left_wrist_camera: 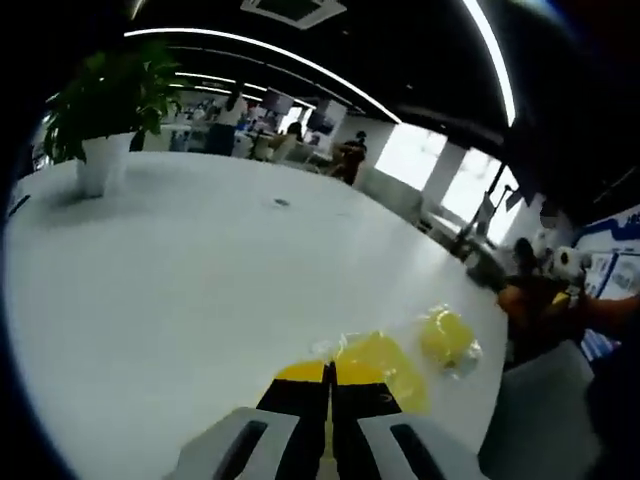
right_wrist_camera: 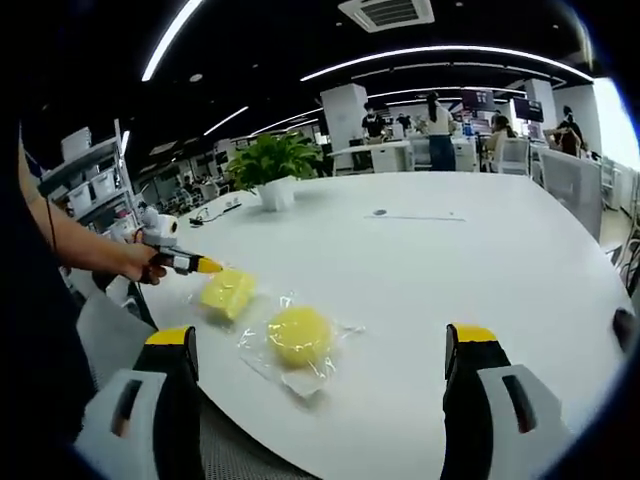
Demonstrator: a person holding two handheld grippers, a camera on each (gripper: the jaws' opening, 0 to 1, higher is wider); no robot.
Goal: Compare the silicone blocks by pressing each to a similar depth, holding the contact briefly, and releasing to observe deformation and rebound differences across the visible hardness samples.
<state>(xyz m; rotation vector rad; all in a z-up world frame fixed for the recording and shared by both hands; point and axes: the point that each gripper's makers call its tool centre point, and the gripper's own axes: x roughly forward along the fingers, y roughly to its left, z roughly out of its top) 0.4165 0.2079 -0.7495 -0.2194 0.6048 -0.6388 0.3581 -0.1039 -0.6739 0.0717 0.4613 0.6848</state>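
Two yellow silicone blocks in clear plastic bags lie on the white table (right_wrist_camera: 480, 260). The flatter block (right_wrist_camera: 227, 292) (left_wrist_camera: 380, 365) is on the left, the round block (right_wrist_camera: 298, 335) (left_wrist_camera: 447, 337) beside it. My left gripper (left_wrist_camera: 328, 372) is shut with nothing between its yellow-tipped jaws, its tip at the flat block's near edge. In the right gripper view a hand holds that left gripper (right_wrist_camera: 190, 264), its tip just at the flat block's far corner; contact is unclear. My right gripper (right_wrist_camera: 322, 345) is wide open, hovering short of the round block.
A potted plant (right_wrist_camera: 272, 165) (left_wrist_camera: 100, 120) stands at the far side of the table. A small dark object (right_wrist_camera: 380, 212) lies mid-table. A grey chair back (left_wrist_camera: 540, 410) is at the table edge. People and desks are in the background.
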